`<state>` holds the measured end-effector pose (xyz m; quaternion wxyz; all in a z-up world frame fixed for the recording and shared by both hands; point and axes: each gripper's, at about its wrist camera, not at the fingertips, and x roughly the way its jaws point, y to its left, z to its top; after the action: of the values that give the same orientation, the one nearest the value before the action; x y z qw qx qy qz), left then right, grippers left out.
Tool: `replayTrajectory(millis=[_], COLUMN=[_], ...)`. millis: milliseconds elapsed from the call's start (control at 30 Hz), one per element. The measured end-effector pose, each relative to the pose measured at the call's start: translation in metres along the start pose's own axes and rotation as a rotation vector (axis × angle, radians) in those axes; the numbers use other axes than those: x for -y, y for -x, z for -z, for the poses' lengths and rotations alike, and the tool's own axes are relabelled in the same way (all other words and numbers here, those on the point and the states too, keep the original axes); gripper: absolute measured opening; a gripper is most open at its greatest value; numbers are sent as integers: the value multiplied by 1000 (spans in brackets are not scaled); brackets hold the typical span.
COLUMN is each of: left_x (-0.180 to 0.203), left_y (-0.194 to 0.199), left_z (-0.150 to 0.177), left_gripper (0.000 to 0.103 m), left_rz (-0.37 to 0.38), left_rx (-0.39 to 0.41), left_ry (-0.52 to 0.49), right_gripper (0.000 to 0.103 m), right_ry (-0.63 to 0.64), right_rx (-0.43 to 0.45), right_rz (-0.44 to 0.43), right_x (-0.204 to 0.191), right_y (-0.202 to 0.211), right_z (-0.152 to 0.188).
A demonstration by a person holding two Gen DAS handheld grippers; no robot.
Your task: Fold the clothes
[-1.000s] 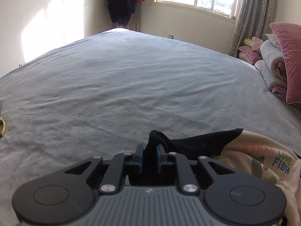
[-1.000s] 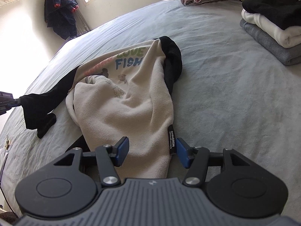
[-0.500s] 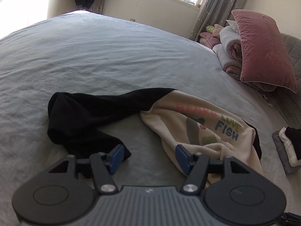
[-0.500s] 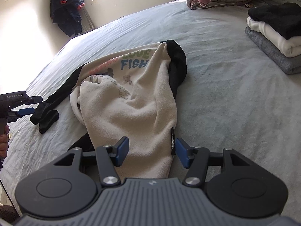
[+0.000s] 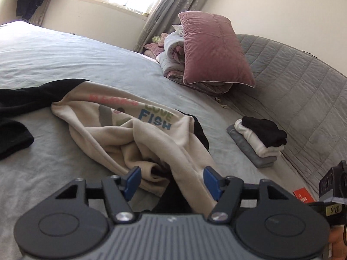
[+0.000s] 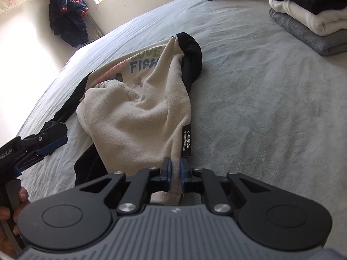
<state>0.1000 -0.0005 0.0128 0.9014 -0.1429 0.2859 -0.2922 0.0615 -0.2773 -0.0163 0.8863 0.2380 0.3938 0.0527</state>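
Note:
A cream sweatshirt (image 5: 138,130) (image 6: 138,112) with black sleeves and "LOVE FISH" print lies crumpled on the grey bed (image 5: 54,65). My left gripper (image 5: 171,179) is open, its blue pads on either side of the bunched hem, nothing pinched. One black sleeve (image 5: 15,117) lies loose at the left. My right gripper (image 6: 175,170) is shut on the sweatshirt's cream hem beside its black label (image 6: 186,140). The left gripper (image 6: 43,143) also shows at the left of the right wrist view, held by a hand (image 6: 13,205).
A stack of folded clothes (image 5: 260,140) (image 6: 308,17), grey, white and black, sits near the quilted headboard (image 5: 303,99). A pink pillow (image 5: 212,49) on rolled bedding stands behind. A dark jacket (image 6: 67,19) hangs by the window.
My left gripper let go of the black sleeve, opened and swung right over the sweatshirt's hem. My right gripper closed on the cream hem.

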Motion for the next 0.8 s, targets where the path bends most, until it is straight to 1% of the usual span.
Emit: replayTrajectory(millis=[33, 100, 200, 300, 400, 467, 533, 567, 600, 633, 667, 733, 800], left_x=[3, 11, 21, 30, 36, 38, 39, 37, 34, 30, 25, 16, 7], left_y=[-1, -2, -3, -4, -6, -9, -13, -15, -17, -19, -19, -14, -7], left_z=[-2, -1, 4, 9, 14, 15, 17, 17, 16, 16, 14, 10, 3], left_gripper=[67, 74, 75, 75, 75, 74, 61, 45, 24, 13, 5, 5, 5], left_rz=[25, 88, 174, 220, 253, 236, 217, 195, 174, 152, 121, 67, 20], left_rx=[-2, -1, -29, -61, -85, -82, -81, -82, -84, -86, -83, -59, -31], left_ry=[-19, -48, -89, -122, -135, -138, -137, -123, -109, -95, -76, -46, -23], right_gripper=[10, 10, 10, 10, 10, 10, 10, 10, 10, 10, 10, 11, 17], right_ry=[-42, -95, -119, -115, -92, -87, -84, -79, -71, -61, -51, -57, -91], right_rx=[1, 3, 0, -8, -18, -30, -43, -48, -47, -46, -44, -34, -23], right_rz=[-32, -91, -149, -173, -175, -185, -198, -203, -198, -191, -184, -174, -166], right_x=[0, -4, -20, -38, -52, -60, -67, -71, -75, -78, -82, -81, -74], right_y=[2, 5, 10, 10, 8, 5, 2, 1, -1, -2, -3, -4, -3], right_z=[-3, -9, -22, -37, -47, -52, -54, -55, -55, -55, -55, -54, -53])
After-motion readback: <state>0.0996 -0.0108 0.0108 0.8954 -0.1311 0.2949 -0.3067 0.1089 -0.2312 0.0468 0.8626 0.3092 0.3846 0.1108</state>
